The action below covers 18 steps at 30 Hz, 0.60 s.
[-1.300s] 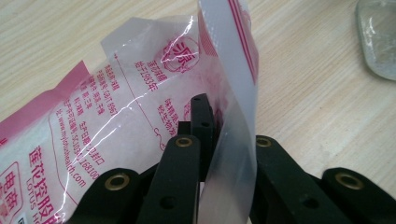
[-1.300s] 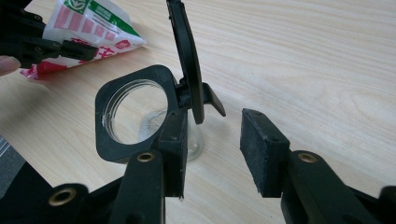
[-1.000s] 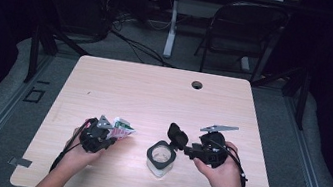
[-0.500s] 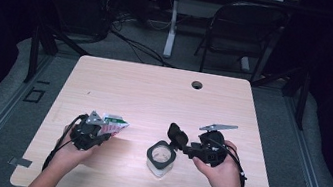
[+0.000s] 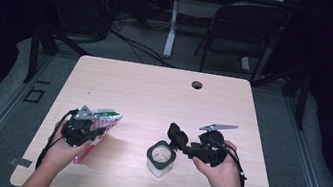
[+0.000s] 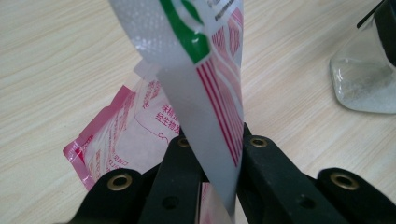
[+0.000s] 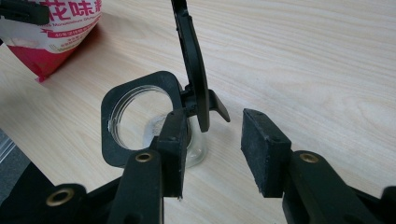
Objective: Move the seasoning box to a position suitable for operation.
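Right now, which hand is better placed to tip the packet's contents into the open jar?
Left. The left gripper is shut on the pink packet. The right gripper stands beside the jar, jaws apart and empty, its flip lid up, likely placed to steady it.

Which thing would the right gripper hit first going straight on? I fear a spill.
Probably the jar: the right gripper points at its black rim, with the raised lid just ahead between the jaws. Depth is unclear.
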{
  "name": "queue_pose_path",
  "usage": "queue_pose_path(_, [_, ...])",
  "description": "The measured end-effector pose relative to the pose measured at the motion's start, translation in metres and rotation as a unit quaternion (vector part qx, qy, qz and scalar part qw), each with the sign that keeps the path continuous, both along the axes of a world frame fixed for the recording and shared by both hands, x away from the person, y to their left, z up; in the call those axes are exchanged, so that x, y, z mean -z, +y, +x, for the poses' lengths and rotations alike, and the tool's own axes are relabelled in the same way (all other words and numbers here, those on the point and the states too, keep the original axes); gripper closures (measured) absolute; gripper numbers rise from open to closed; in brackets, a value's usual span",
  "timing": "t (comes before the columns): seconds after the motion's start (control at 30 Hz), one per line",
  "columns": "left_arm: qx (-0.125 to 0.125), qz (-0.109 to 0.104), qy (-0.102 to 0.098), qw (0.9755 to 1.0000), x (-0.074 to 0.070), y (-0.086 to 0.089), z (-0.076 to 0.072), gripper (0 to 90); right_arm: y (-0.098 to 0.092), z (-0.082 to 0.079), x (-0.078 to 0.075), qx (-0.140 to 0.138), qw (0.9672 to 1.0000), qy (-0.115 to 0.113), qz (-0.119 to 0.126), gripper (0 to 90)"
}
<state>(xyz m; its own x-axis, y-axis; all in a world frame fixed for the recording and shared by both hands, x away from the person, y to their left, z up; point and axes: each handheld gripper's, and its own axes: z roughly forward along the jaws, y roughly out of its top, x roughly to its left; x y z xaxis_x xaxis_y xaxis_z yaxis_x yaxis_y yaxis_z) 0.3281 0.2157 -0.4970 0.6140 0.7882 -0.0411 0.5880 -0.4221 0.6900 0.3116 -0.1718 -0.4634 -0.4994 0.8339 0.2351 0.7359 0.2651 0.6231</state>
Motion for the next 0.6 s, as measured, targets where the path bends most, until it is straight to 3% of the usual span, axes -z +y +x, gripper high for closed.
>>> queue_pose_path(0.1, [0.002, -0.001, 0.005, 1.0000, 0.0004, -0.0003, 0.0007, 88.6, -0.0002, 0.0001, 0.0006, 0.001, 1.0000, 0.000, -0.001, 61.4])
queue_pose_path(0.6, [0.003, 0.027, -0.011, 0.9996, -0.0007, -0.0058, -0.0026, 90.0, 0.0001, 0.0002, 0.0008, 0.001, 1.0000, 0.001, 0.002, 60.6])
